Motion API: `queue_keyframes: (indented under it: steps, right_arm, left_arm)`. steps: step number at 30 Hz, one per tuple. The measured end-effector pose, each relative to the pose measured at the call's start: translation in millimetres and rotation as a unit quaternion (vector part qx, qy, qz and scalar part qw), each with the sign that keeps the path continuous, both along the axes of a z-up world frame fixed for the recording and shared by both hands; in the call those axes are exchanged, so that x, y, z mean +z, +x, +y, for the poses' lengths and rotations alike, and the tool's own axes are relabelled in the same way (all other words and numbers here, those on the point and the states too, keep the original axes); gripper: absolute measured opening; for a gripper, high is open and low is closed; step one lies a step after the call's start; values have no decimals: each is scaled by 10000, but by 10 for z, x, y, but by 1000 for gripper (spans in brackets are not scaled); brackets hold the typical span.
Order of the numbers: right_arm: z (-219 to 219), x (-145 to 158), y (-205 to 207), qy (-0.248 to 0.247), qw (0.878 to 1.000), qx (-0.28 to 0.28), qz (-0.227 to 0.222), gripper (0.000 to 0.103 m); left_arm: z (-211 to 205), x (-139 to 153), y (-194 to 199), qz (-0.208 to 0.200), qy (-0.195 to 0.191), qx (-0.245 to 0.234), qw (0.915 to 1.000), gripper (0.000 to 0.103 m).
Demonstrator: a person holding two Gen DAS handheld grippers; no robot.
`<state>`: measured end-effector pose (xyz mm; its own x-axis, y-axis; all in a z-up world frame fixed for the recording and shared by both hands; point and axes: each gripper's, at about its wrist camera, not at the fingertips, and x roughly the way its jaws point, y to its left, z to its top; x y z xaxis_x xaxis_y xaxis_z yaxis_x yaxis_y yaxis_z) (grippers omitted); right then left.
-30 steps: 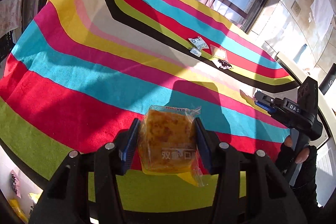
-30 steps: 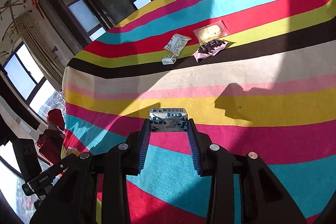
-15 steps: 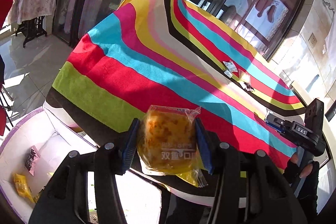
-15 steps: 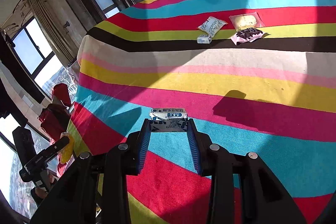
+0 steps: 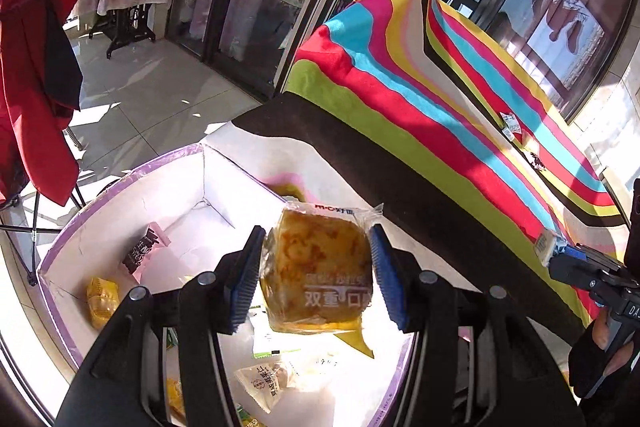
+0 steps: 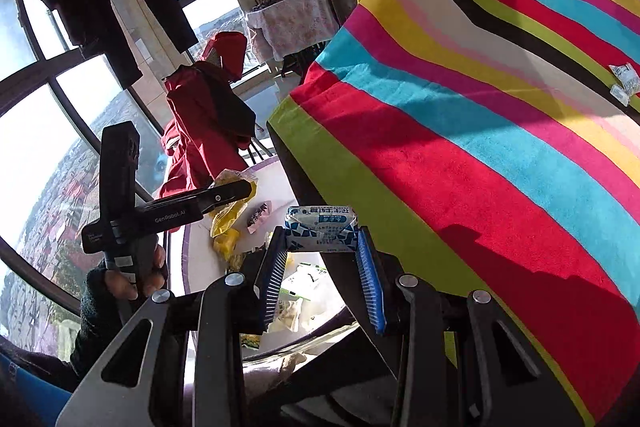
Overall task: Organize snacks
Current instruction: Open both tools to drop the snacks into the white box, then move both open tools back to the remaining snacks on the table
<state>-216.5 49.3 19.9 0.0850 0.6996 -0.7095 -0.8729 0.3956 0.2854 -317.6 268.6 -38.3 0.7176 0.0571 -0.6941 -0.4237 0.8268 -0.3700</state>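
The left gripper [image 5: 316, 277] clamps its ribbed blue pads on a clear plastic packet of golden-brown cake [image 5: 318, 273], printed with white characters. A second ago that packet hung over the striped cloth; now it hangs over a white cardboard box with a lilac rim [image 5: 120, 183] that stands on the floor beside the table. Inside the box lie a crinkled yellow packet [image 5: 102, 301], a flat pink and black packet [image 5: 144, 249] and a pale packet of nuts [image 5: 266, 383].

The right gripper [image 6: 322, 269] is closed on a small white and blue foil block [image 6: 320, 229], narrower than the cake. It too was over the cloth's middle earlier and now sits at the table's edge, with the box rim below it.

The fuzzy towel-like tablecloth in red, teal, yellow, pink, cream and black stripes [image 5: 460, 123] drapes over the table's corner. Far back on it lie a few small white packets [image 6: 624, 77], well apart from both grippers. Beyond, a red garment [image 5: 32, 87] hangs over a chair on the glossy tile floor.
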Motion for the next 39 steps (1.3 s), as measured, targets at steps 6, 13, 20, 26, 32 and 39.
queue_keyframes:
  steps: [6,13,20,26,32,39]
  right_arm:
    - [477,-330,-436,-514,9941,953,-29,36]
    - [463,-407,-388,-403,9945,924,282,58]
    - [-44,-181,-168,71,9981,492,360,62]
    - [-791,400,-18,1256,9909,462,160,73]
    - [-1764,773,409,1972,9737,-904,-698,87]
    - [-2680,455,1404,1680,9174,-3598,-263,87]
  left_arm:
    - [286,-293,-160,708,84,479,9963,56]
    - [565,-456,-305,1014,-322,1182,9873,87]
    - [413,-107,-110,368,-357,1479,9877,96]
    - [-362,538,604,-133,572,175,9981,101]
    - [-1319,1151,1540,-869,662,-1556,9817,101]
    - [-2282,1016,3106,-319,919,-1866,9776,101]
